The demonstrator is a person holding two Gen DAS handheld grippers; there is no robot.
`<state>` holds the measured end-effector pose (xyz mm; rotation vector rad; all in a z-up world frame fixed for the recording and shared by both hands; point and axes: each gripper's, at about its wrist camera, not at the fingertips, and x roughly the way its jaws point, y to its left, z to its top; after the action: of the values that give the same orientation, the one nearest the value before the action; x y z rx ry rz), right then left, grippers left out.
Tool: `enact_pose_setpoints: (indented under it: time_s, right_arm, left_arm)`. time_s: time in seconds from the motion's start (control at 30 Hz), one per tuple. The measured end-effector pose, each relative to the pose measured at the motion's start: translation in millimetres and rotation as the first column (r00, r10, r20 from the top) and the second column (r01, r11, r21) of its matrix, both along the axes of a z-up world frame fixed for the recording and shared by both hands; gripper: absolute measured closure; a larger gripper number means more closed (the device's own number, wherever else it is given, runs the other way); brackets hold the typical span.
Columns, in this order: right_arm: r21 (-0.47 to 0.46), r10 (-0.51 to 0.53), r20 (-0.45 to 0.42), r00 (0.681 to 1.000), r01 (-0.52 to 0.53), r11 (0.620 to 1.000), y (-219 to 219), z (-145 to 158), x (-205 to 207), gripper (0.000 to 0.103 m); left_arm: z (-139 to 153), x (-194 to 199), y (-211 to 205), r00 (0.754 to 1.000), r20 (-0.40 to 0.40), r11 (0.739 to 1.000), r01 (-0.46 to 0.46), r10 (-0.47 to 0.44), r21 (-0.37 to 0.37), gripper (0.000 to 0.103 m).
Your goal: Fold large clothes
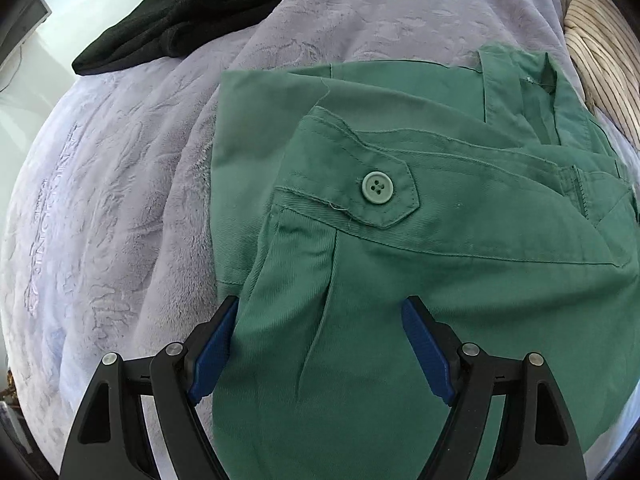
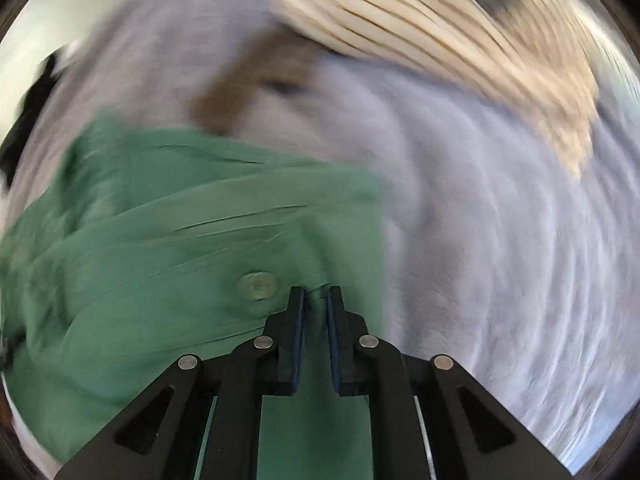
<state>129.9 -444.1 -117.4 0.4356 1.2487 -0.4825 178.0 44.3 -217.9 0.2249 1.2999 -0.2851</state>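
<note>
Green trousers (image 1: 420, 264) lie folded on a lavender fleece blanket (image 1: 120, 200), with the buttoned waistband tab (image 1: 378, 188) on top. My left gripper (image 1: 320, 312) is open, its blue pads (image 1: 424, 344) standing on either side of a fold of the green cloth near the waistband. In the right wrist view, which is blurred by motion, my right gripper (image 2: 316, 296) is shut on the green trousers (image 2: 180, 240) just right of a round button (image 2: 258, 285), near the garment's right edge.
A black garment (image 1: 188, 16) lies at the far left of the blanket. A beige striped cloth (image 1: 600, 52) sits at the far right and also shows in the right wrist view (image 2: 440, 40), with a brown patch (image 2: 248, 84) beside it.
</note>
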Motion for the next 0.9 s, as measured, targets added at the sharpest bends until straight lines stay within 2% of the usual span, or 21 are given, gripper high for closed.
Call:
enact_pose_setpoints:
  time_s: [0.03, 0.07, 0.13, 0.17, 0.23, 0.27, 0.3, 0.37, 0.4, 0.47, 0.53, 0.57, 0.6, 0.7, 0.73, 0.77, 0.8, 0.83, 0.87, 0.9]
  right_arm:
    - [0.031, -0.080, 0.005, 0.997, 0.080, 0.996, -14.4, -3.5, -6.9, 0.091]
    - [0.107, -0.171, 0.022, 0.985, 0.168, 0.980, -32.1, -6.6, -17.9, 0.091]
    - [0.235, -0.230, 0.060, 0.971, 0.210, 0.949, -46.8, -7.4, -30.7, 0.090]
    - [0.265, -0.228, 0.074, 0.971, 0.202, 0.943, -50.0, -4.8, -34.8, 0.088]
    - [0.289, -0.175, 0.104, 0.979, 0.139, 0.947, -49.2, 2.3, -37.0, 0.070]
    - [0.285, -0.150, 0.115, 0.982, 0.112, 0.952, -47.2, 5.7, -36.5, 0.053]
    - [0.274, -0.127, 0.122, 0.984, 0.090, 0.958, -44.4, 8.6, -35.2, 0.043]
    - [0.268, -0.099, 0.134, 0.986, 0.061, 0.962, -36.9, 12.4, -33.0, 0.042]
    - [0.265, -0.087, 0.125, 0.988, 0.051, 0.963, -33.8, 10.6, -29.4, 0.042]
    - [0.251, -0.065, 0.107, 0.992, 0.036, 0.967, -25.0, 4.7, -26.1, 0.042]
    - [0.206, -0.037, 0.076, 0.996, 0.020, 0.978, -15.6, -0.5, -21.6, 0.043]
    - [0.188, -0.018, 0.058, 0.998, 0.007, 0.982, -12.2, -2.1, -20.7, 0.053]
    - [0.174, 0.005, 0.043, 0.999, -0.012, 0.985, -8.0, -1.4, -19.8, 0.069]
    - [0.140, 0.037, 0.074, 0.997, -0.047, 0.989, 0.0, 14.4, -26.8, 0.069]
    - [0.124, 0.036, 0.091, 0.995, -0.047, 0.991, 0.5, 20.1, -29.9, 0.064]
    - [0.114, 0.033, 0.113, 0.993, -0.046, 0.992, 0.2, 26.1, -32.4, 0.038]
    - [0.120, 0.027, 0.140, 0.990, -0.044, 0.992, -0.7, 30.8, -34.4, 0.026]
    - [0.138, 0.026, 0.163, 0.986, -0.049, 0.989, -1.8, 32.1, -32.8, 0.021]
    - [0.162, 0.027, 0.166, 0.986, -0.055, 0.985, -2.5, 30.1, -29.4, 0.021]
    - [0.190, 0.030, 0.153, 0.988, -0.059, 0.980, -2.4, 25.7, -24.3, 0.021]
  left_arm:
    - [4.6, 0.6, 0.7, 1.000, 0.003, 1.000, 0.001, -0.001, 0.003, 0.021]
    - [12.3, 1.3, 3.0, 1.000, 0.019, 1.000, 0.004, -0.004, -0.011, 0.021]
    - [23.9, 6.0, 6.9, 0.999, 0.044, 0.999, 0.006, -0.005, -0.042, 0.021]
    - [27.2, 10.5, 7.8, 0.999, 0.047, 0.999, 0.005, -0.003, -0.052, 0.021]
    - [28.7, 23.6, 5.1, 0.999, 0.037, 0.998, 0.006, -0.003, -0.067, 0.021]
    - [27.4, 28.4, 2.1, 1.000, 0.030, 0.998, 0.009, -0.007, -0.069, 0.021]
    - [24.0, 34.5, -4.2, 1.000, 0.018, 0.997, 0.019, -0.017, -0.073, 0.021]
    - [17.5, 39.4, -15.2, 0.999, 0.009, 0.997, 0.038, -0.037, -0.062, 0.021]
    - [14.8, 41.4, -18.4, 0.999, 0.009, 0.997, 0.046, -0.046, -0.055, 0.032]
    - [16.2, 40.1, -27.7, 0.998, 0.008, 0.996, 0.064, -0.064, -0.057, 0.067]
    - [25.1, 35.1, -30.0, 0.997, 0.042, 0.997, 0.066, -0.065, -0.037, 0.086]
    - [30.4, 34.2, -28.7, 0.997, 0.049, 0.997, 0.067, -0.064, -0.047, 0.087]
    - [38.5, 32.0, -24.1, 0.996, 0.057, 0.995, 0.069, -0.065, -0.068, 0.087]
    - [50.2, 31.0, -13.6, 0.995, 0.054, 0.992, 0.087, -0.083, -0.089, 0.087]
    - [49.1, 30.2, -12.7, 0.995, 0.050, 0.992, 0.093, -0.088, -0.090, 0.086]
    - [47.9, 31.8, -13.4, 0.995, 0.048, 0.992, 0.094, -0.091, -0.084, 0.086]
    - [43.9, 31.1, -13.9, 0.995, 0.045, 0.992, 0.094, -0.091, -0.080, 0.086]
    - [39.5, 33.0, -15.5, 0.995, 0.043, 0.993, 0.090, -0.087, -0.075, 0.086]
    - [35.5, 34.2, -18.3, 0.996, 0.045, 0.994, 0.083, -0.080, -0.067, 0.084]
    - [28.2, 33.8, -20.3, 0.996, 0.043, 0.996, 0.076, -0.074, -0.055, 0.064]
